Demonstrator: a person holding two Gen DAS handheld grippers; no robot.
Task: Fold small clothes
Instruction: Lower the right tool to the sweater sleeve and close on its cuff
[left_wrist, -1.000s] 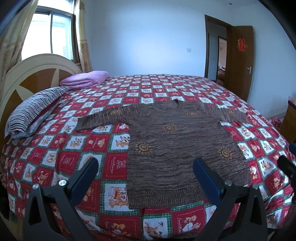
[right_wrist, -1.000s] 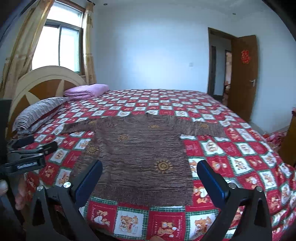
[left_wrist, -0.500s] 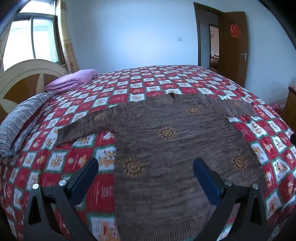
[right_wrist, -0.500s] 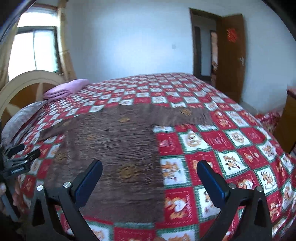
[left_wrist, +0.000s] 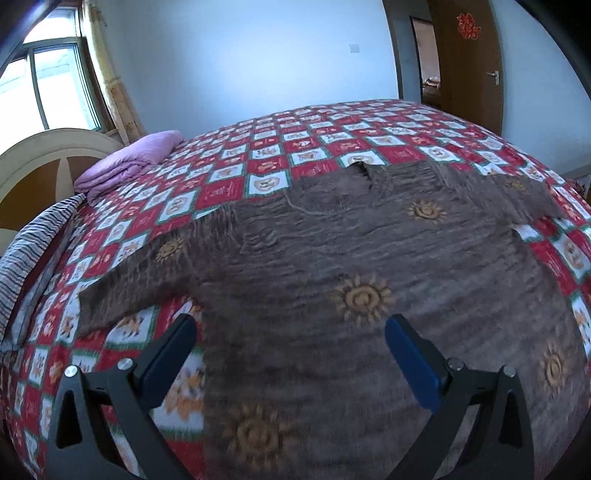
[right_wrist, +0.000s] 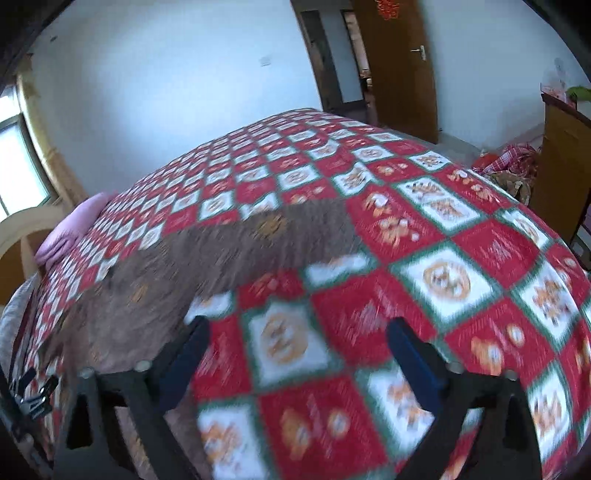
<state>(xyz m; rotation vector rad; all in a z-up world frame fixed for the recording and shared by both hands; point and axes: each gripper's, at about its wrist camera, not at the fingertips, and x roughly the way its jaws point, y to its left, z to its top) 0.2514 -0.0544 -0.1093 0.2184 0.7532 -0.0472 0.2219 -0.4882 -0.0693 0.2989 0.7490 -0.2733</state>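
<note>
A brown knitted sweater (left_wrist: 369, 266) with orange sun motifs lies flat on the bed, sleeves spread to both sides. My left gripper (left_wrist: 290, 332) hovers over its left flank near the armpit, open, with nothing between the blue pads. In the blurred right wrist view the sweater (right_wrist: 236, 254) shows at the left, its right sleeve reaching toward the middle. My right gripper (right_wrist: 297, 332) hangs over the quilt just right of the sweater's body; its jaws are wide and closing, with no cloth between them.
The bed carries a red, white and green checked quilt (left_wrist: 280, 166). A folded purple blanket (left_wrist: 129, 166) and a striped pillow (left_wrist: 29, 251) lie by the headboard at the left. A wooden door (right_wrist: 399, 62) and a cabinet (right_wrist: 561, 166) stand at the right.
Both grippers have moved in over the bed and lower, so the sweater fills more of each view. The right gripper has swung right toward the sleeve side and rolled.
</note>
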